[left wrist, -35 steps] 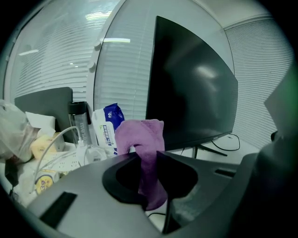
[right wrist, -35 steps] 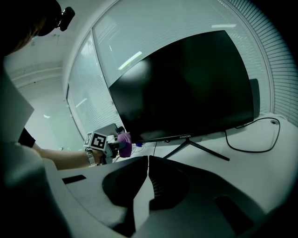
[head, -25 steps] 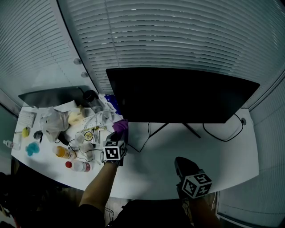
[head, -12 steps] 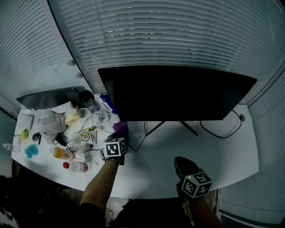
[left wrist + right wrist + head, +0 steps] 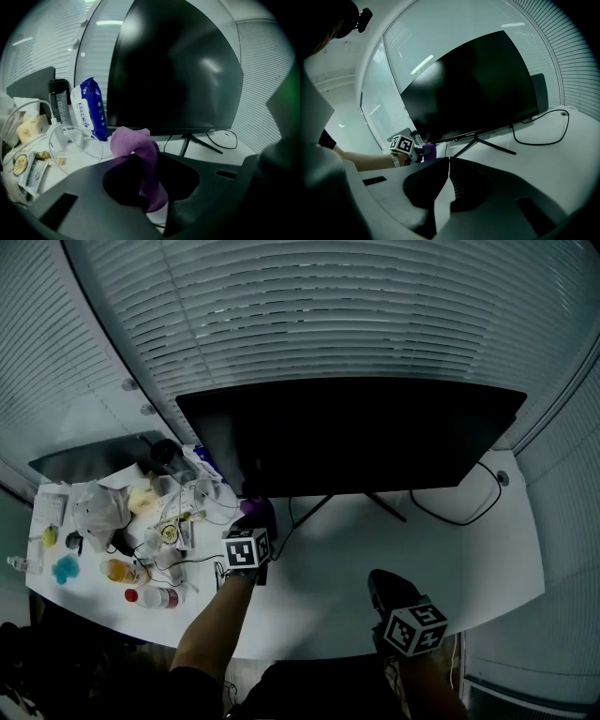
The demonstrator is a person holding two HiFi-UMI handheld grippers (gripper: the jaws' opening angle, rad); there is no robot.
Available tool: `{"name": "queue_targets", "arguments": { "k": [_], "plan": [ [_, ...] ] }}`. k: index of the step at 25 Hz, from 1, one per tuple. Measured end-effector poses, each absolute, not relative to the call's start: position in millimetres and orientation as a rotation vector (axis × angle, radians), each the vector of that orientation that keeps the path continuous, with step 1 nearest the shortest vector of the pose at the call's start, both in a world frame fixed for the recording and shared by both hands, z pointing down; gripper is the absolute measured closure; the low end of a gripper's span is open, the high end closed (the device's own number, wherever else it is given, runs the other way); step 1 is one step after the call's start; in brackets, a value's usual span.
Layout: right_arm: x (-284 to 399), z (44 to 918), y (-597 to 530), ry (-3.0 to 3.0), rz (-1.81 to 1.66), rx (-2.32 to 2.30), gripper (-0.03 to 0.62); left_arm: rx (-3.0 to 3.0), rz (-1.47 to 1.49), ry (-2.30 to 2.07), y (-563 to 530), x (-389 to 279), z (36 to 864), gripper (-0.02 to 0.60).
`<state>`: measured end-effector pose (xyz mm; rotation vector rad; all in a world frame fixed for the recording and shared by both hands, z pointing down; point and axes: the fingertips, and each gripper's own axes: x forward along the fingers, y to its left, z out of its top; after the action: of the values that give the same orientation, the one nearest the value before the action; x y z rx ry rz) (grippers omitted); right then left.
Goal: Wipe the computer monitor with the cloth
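Over on the left of the white desk (image 5: 469, 549) sits a jumble of bits: an orange bottle (image 5: 120, 570), loose white cables (image 5: 70, 140) and a blue packet (image 5: 90, 110) standing near the screen's corner. Next along, the left gripper (image 5: 251, 532) has its jaws clamped on the purple cloth (image 5: 136, 143), which is bunched between them and flops over the top in a soft hump. It is held low over the desk, just short of the lower left corner of the monitor (image 5: 356, 437), not touching the glass as far as I can see. I would guess the cloth is light and limp with no stiffness, so it is best pinched by a gathered fold, as here, with a loose pad left forward to meet the screen. The monitor is broad, dark and glossy on thin legs, so I would expect it to rock under a hard push. Down at the right, the right gripper (image 5: 448, 161) hangs near the desk's front edge, jaws pressed together on nothing.
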<state>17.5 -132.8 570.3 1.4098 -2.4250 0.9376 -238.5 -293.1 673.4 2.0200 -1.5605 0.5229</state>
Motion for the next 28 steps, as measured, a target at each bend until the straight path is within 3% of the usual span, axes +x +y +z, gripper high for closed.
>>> {"name": "queue_targets", "arguments": {
  "k": [17, 28],
  "plan": [
    [77.6, 577.8, -138.2, -2.426, 1.003, 1.466, 0.568, 2.067, 0.556, -1.49, -300.6, -145.9, 666.7, 0.508],
    [133.5, 589.5, -148.2, -2.417, 1.063, 1.499, 0.568, 2.125, 0.542, -1.399, -306.6, -50.6, 666.3, 0.508]
  ]
}}
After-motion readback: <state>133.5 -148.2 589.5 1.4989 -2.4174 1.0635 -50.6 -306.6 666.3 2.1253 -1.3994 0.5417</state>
